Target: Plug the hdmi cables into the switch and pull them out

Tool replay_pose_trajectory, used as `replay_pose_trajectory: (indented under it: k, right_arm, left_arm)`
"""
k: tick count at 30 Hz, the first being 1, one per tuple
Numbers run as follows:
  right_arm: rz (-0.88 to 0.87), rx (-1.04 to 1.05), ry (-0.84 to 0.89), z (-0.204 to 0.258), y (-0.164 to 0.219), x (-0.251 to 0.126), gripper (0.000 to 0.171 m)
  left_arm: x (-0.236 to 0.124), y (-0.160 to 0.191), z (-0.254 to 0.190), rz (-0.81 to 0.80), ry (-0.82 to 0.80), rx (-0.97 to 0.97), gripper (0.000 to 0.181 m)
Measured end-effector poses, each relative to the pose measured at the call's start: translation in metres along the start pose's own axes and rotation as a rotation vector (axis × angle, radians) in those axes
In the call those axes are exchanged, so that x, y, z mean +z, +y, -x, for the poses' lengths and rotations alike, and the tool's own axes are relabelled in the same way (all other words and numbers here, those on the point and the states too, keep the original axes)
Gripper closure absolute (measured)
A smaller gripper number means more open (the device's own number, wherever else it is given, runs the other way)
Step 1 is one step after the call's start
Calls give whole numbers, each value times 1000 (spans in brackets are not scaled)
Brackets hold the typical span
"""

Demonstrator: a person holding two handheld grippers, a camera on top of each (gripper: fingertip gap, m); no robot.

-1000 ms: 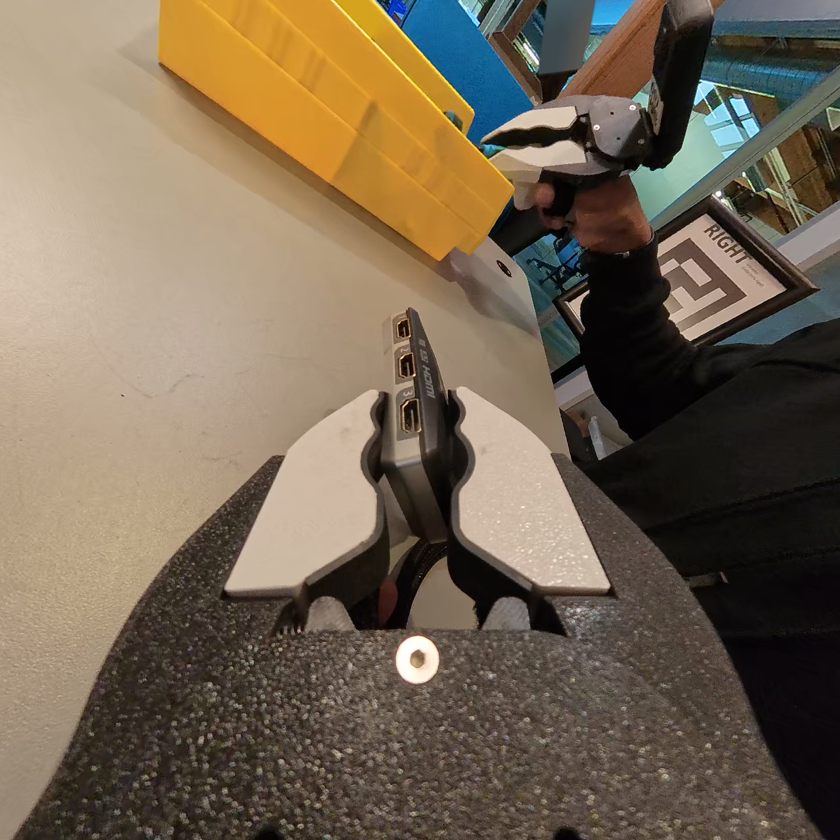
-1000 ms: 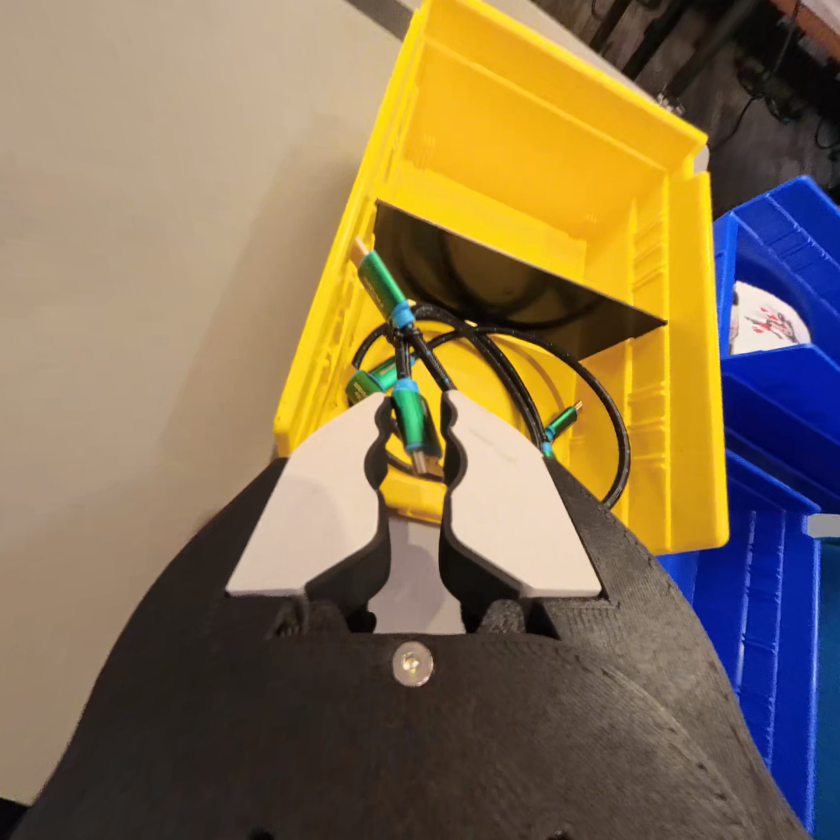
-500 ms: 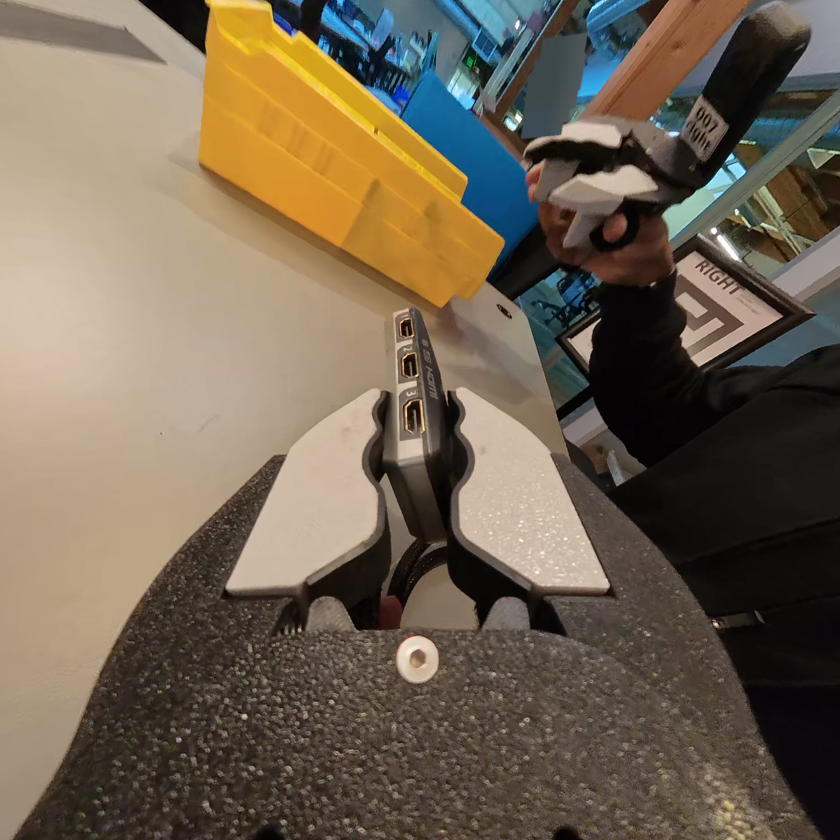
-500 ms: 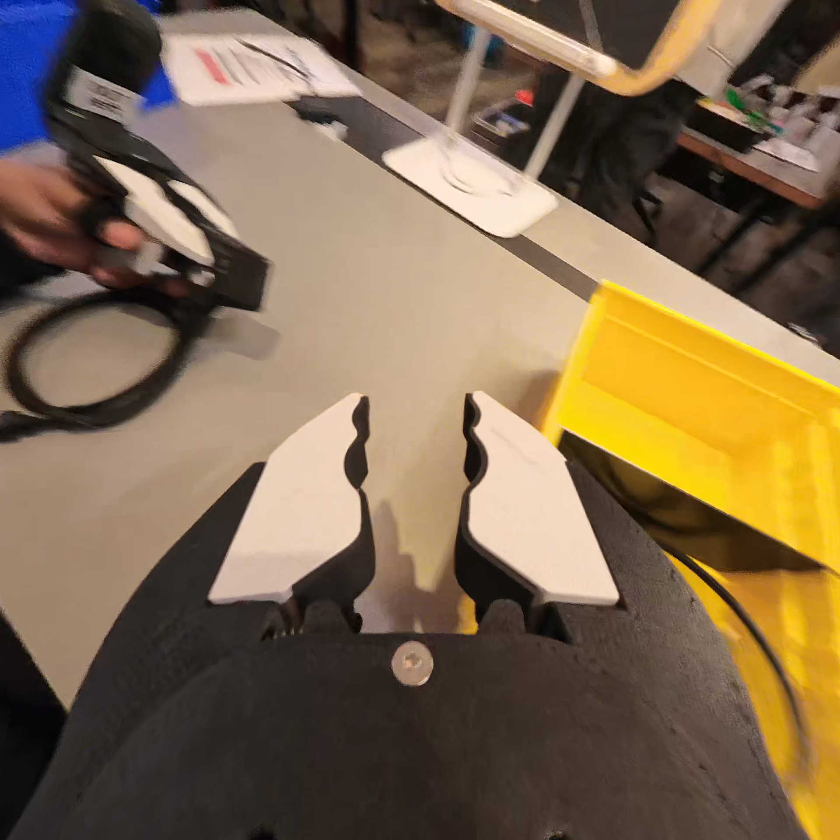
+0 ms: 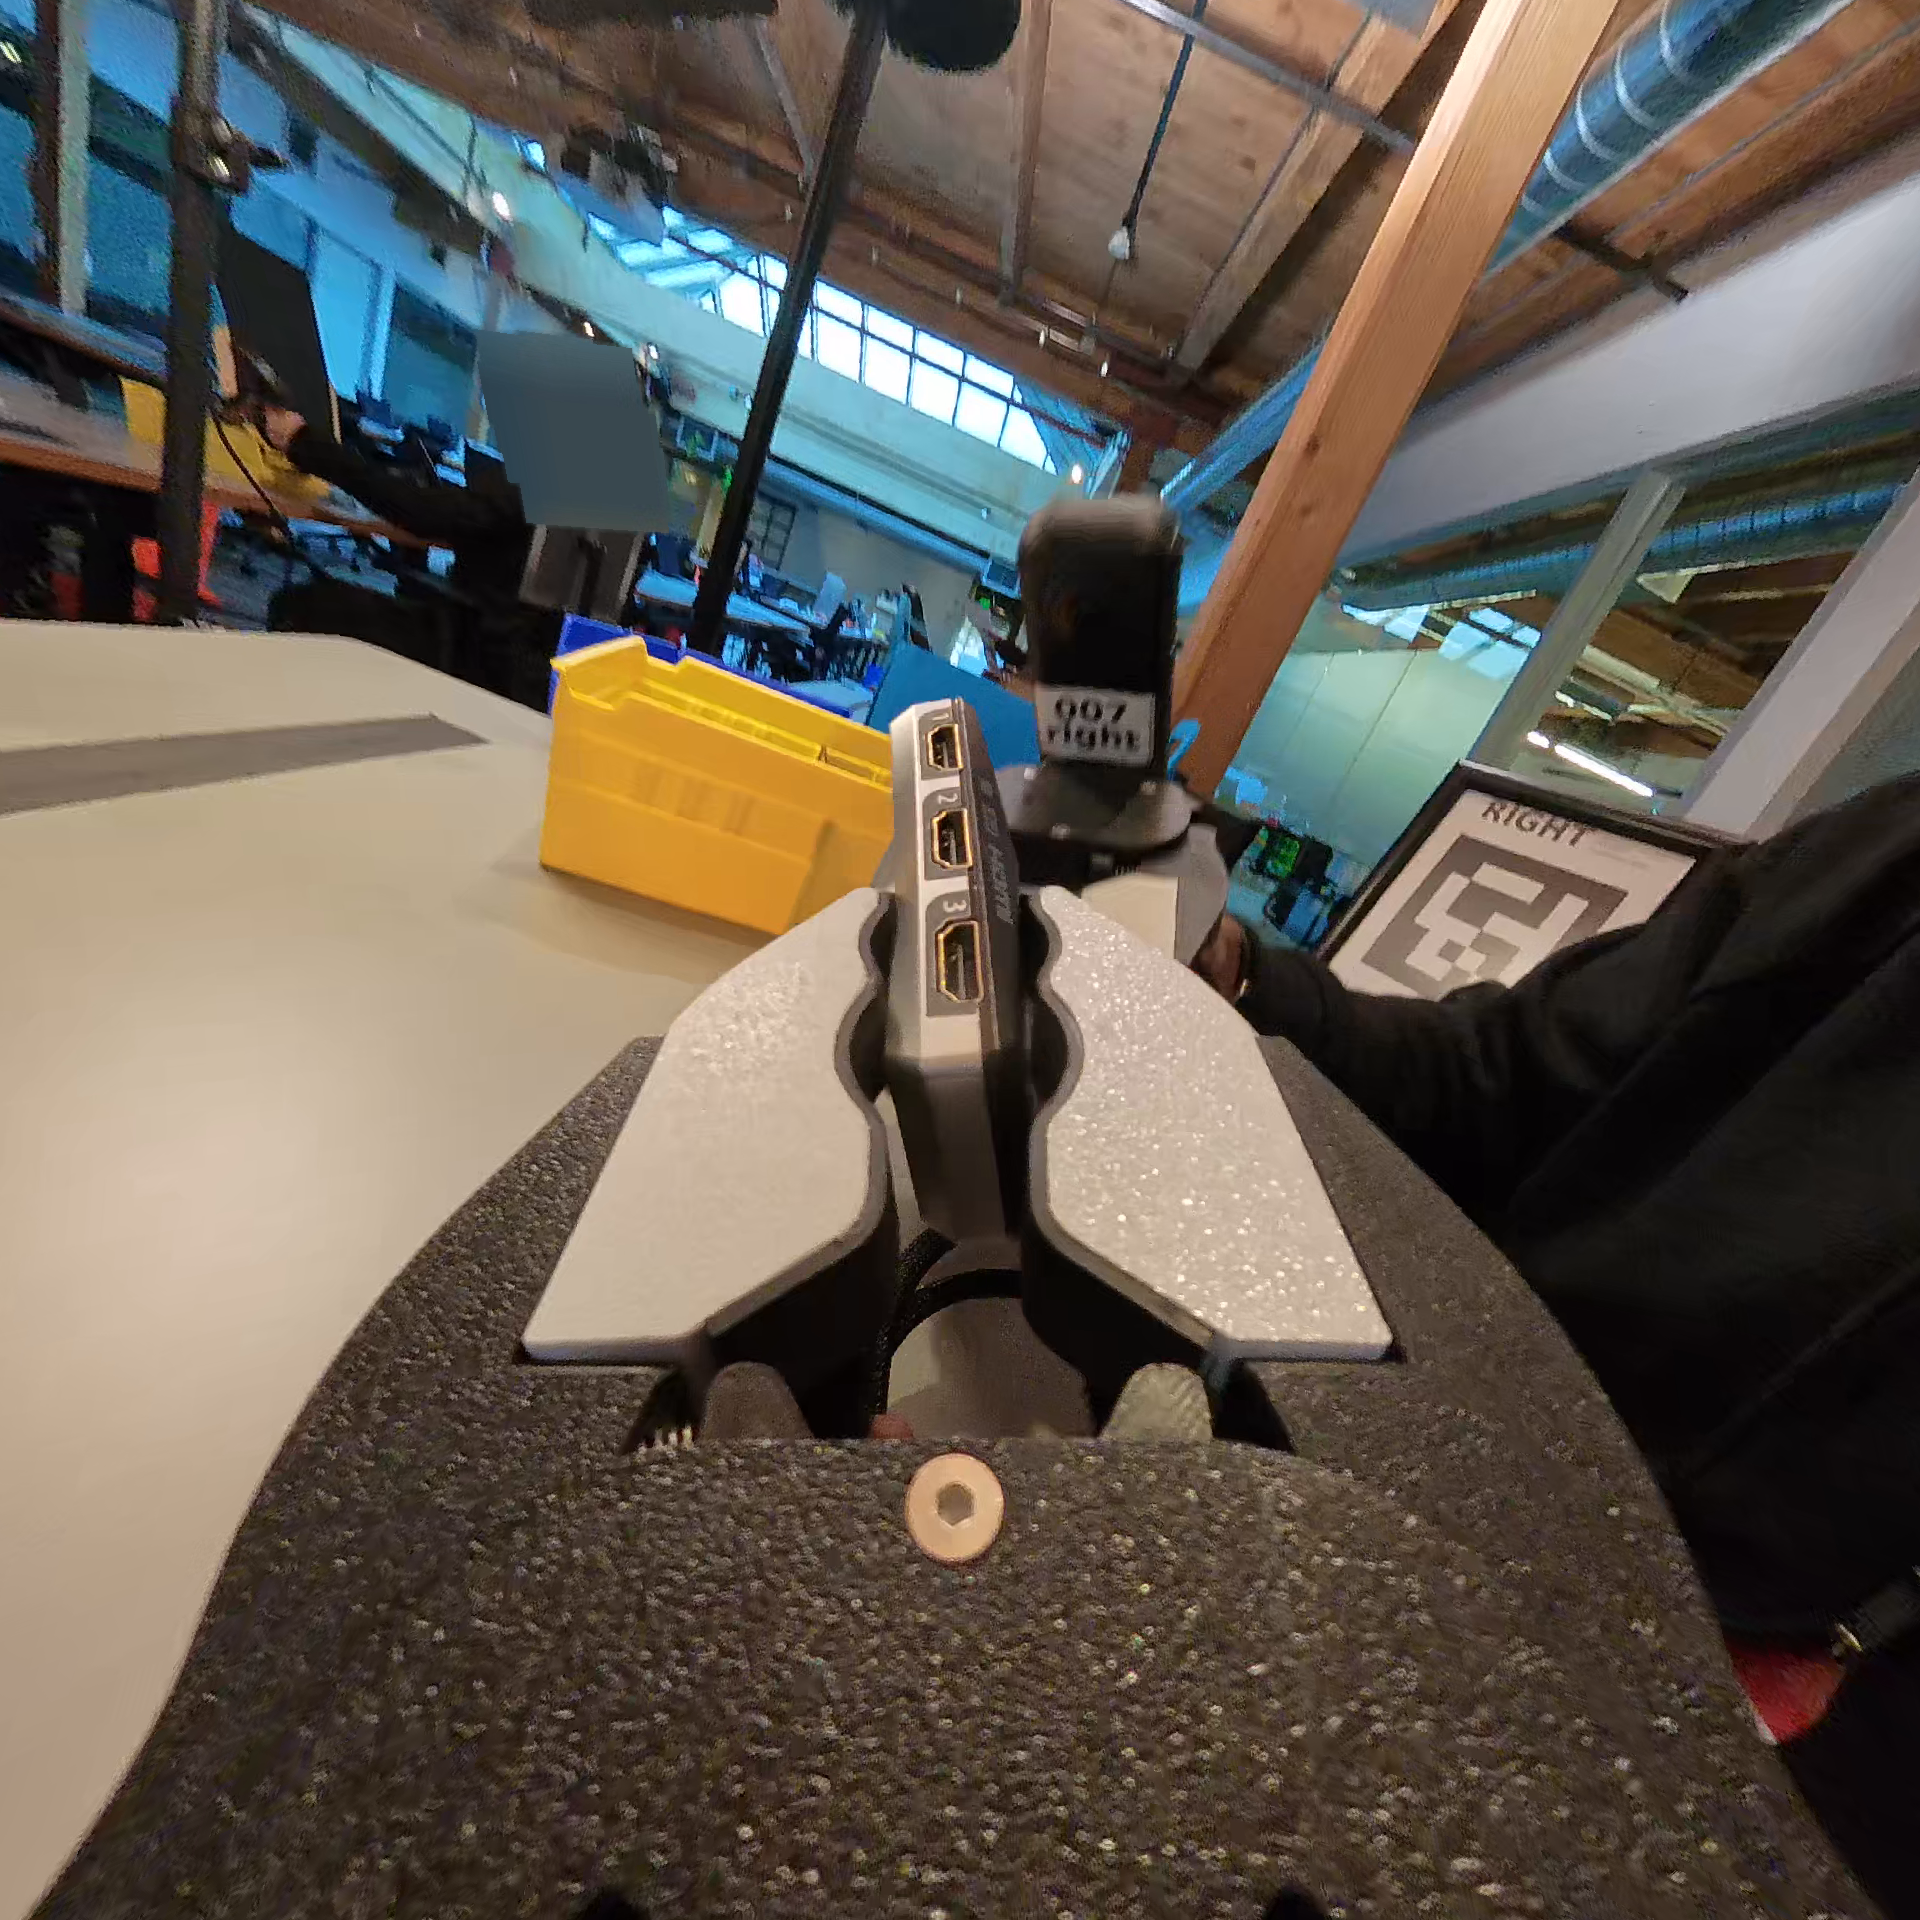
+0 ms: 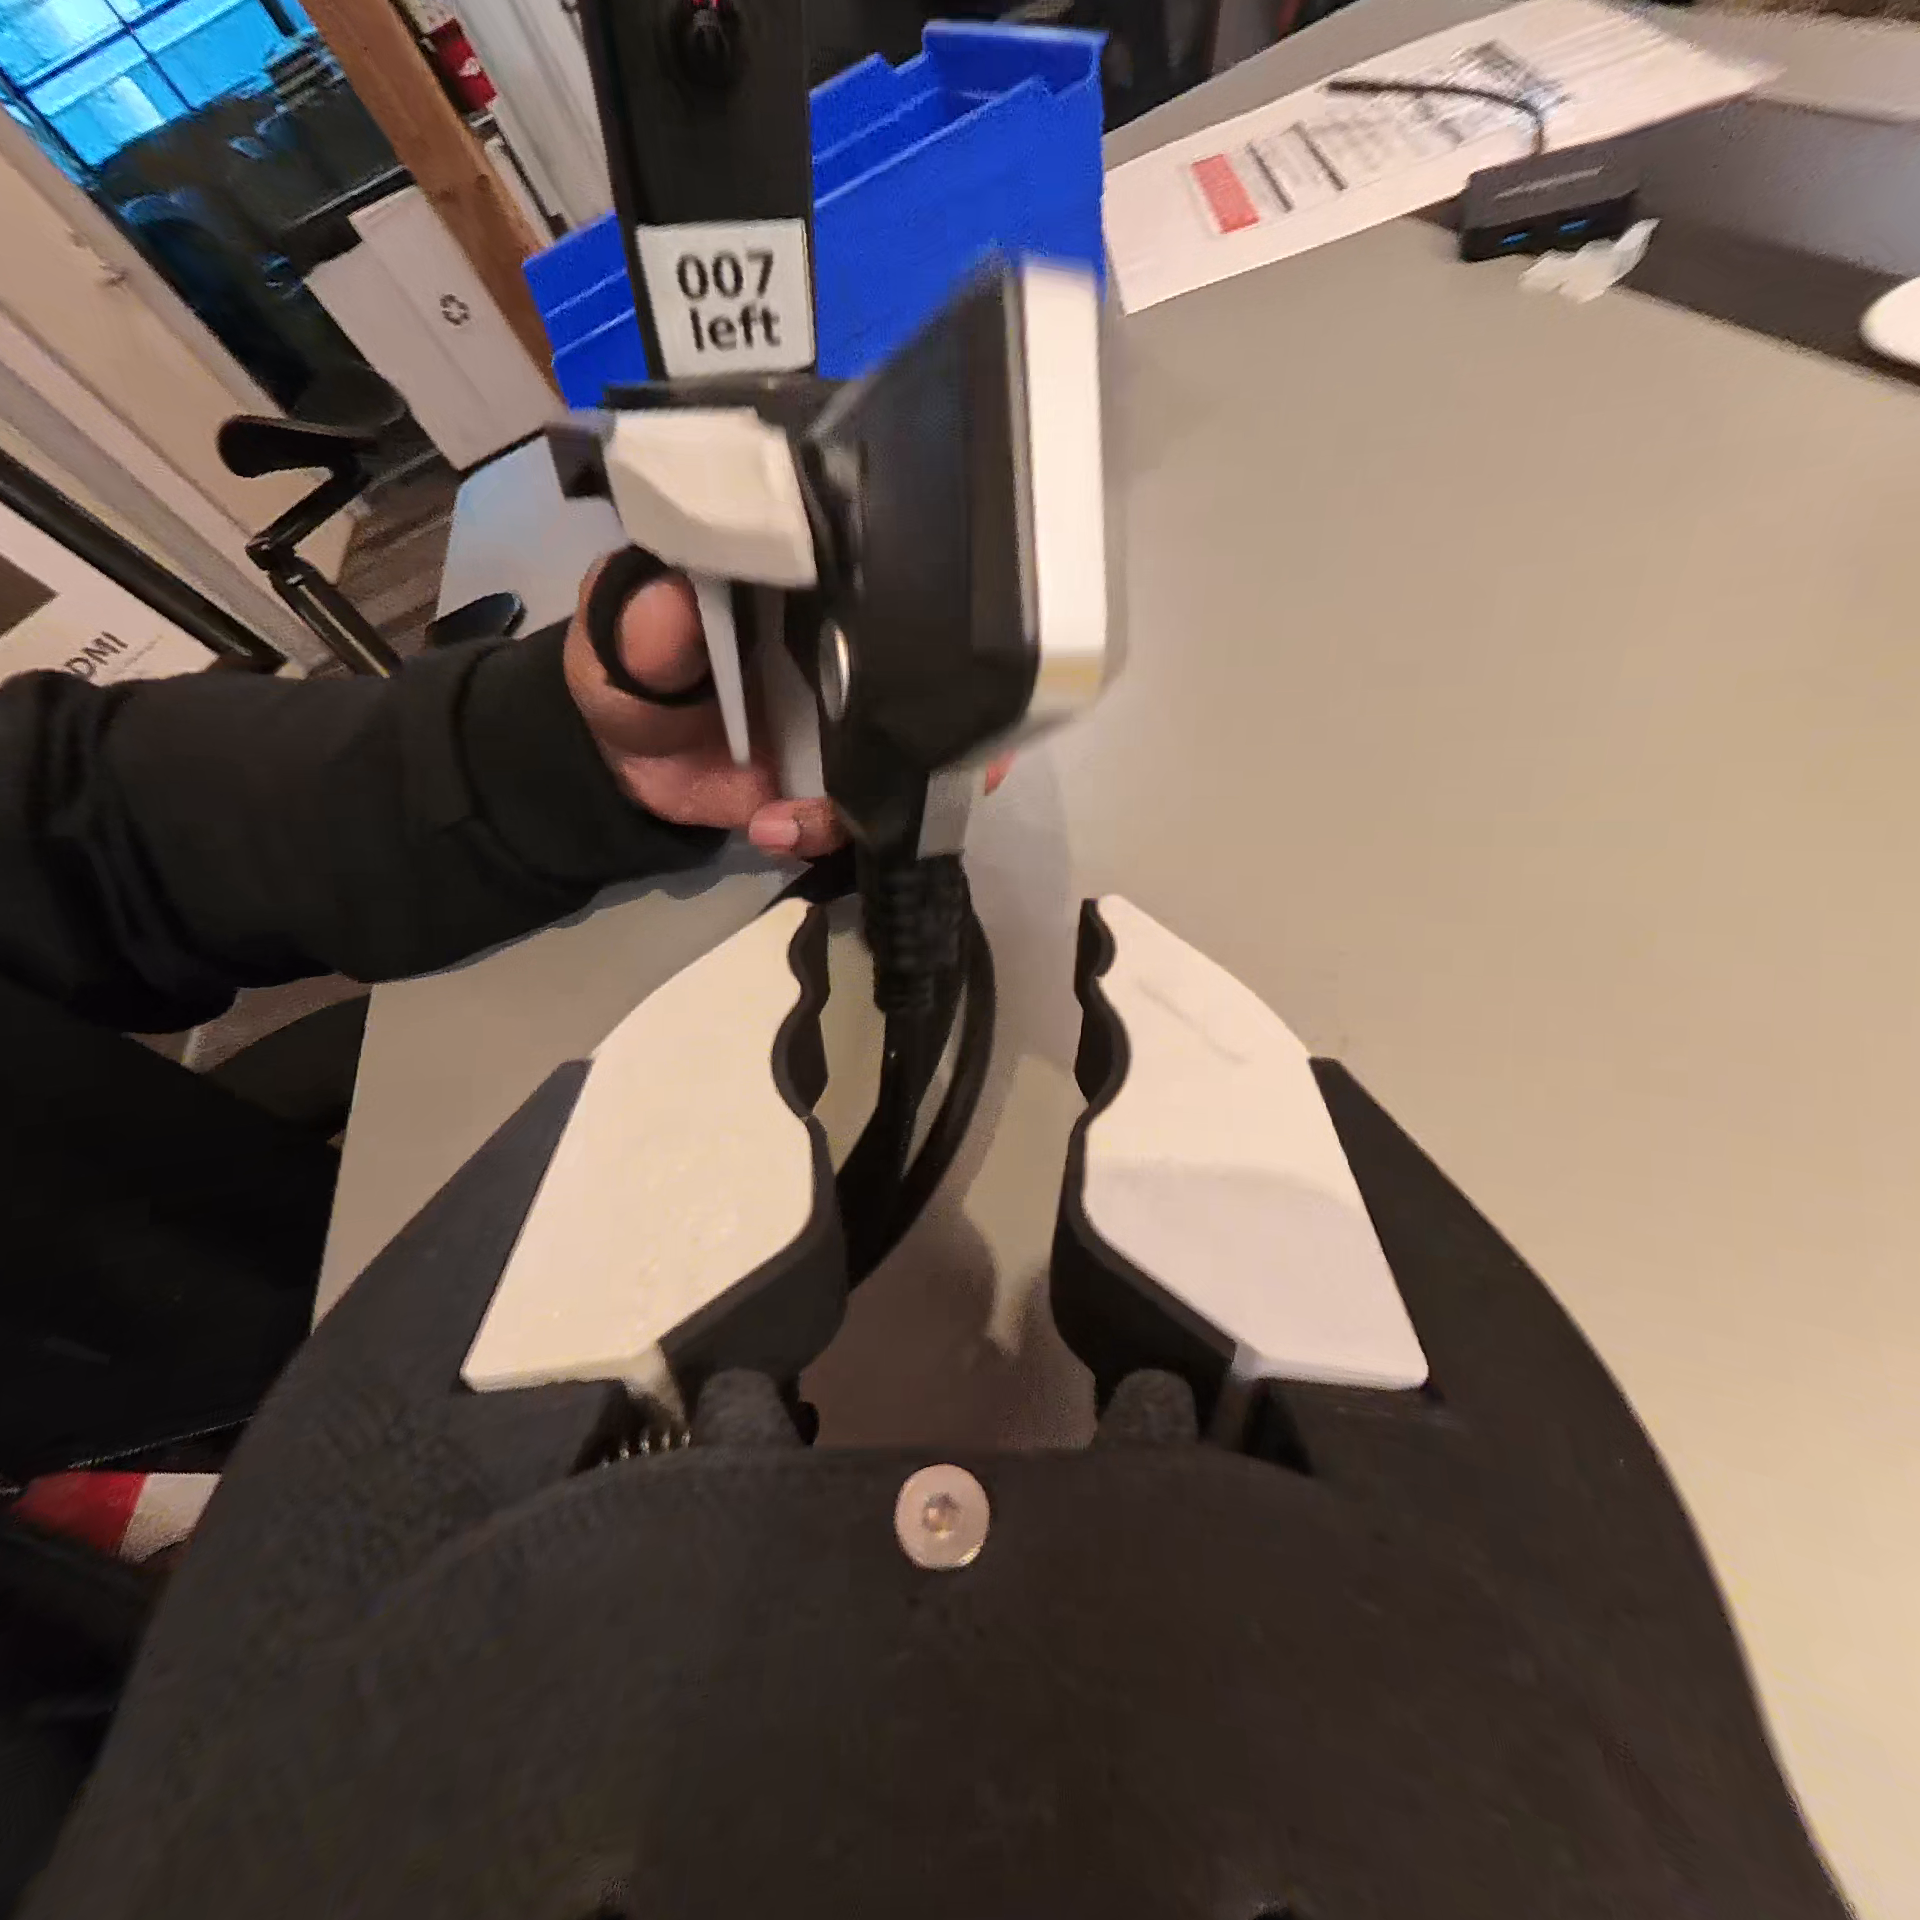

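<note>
My left gripper [image 5: 951, 920] is shut on the grey HDMI switch [image 5: 951, 1039], held on edge above the table with its three ports facing me. The switch also shows, blurred, in the right wrist view [image 6: 935, 499], held beside a white finger [image 6: 707, 499] of the left gripper. Its black braided cable [image 6: 914, 997] hangs down from it, in line with the gap of my right gripper [image 6: 945, 925], which is open and empty just below and in front. The right gripper also shows behind the switch in the left wrist view [image 5: 1101, 821]. No loose HDMI cable is in view.
A yellow bin [image 5: 686, 821] stands on the grey table [image 5: 260, 1039] beyond the switch, its inside hidden. A blue bin [image 6: 935, 156], printed papers [image 6: 1403, 156] and a small black box [image 6: 1548, 197] lie at the far side. The person's black sleeve [image 6: 260, 810] reaches in from the left. My right fingertips sit around 6 cm from my left ones.
My right gripper left the yellow bin and the green-plugged cables, swung round to face the left gripper, and opened wider. My left gripper tilted up with the switch.
</note>
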State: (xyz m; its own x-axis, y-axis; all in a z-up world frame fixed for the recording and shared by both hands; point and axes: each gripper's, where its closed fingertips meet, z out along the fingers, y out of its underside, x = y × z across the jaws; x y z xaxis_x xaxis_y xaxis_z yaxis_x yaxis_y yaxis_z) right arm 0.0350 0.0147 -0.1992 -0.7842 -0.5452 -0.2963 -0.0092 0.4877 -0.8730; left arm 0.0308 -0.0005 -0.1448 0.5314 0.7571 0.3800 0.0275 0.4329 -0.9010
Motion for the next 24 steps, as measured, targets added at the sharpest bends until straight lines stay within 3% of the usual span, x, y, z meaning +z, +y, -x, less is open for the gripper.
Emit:
replay_pose_trajectory:
  k: [5,10,17,24]
  right_arm:
    - [88,2,-50,4,26,18,131]
    - [76,38,-49,-2,26,13,163]
    - [95,16,24,-14,29,1,165]
    - [74,-22,141,-27,19,-20,165]
  left_arm:
    - [-8,-20,2,-136,-4,7,160]
    - [-8,-20,2,-149,11,-4,160]
    - [-9,-15,12,-133,-13,-46,160]
    - [-31,-38,25,-219,-90,-55,143]
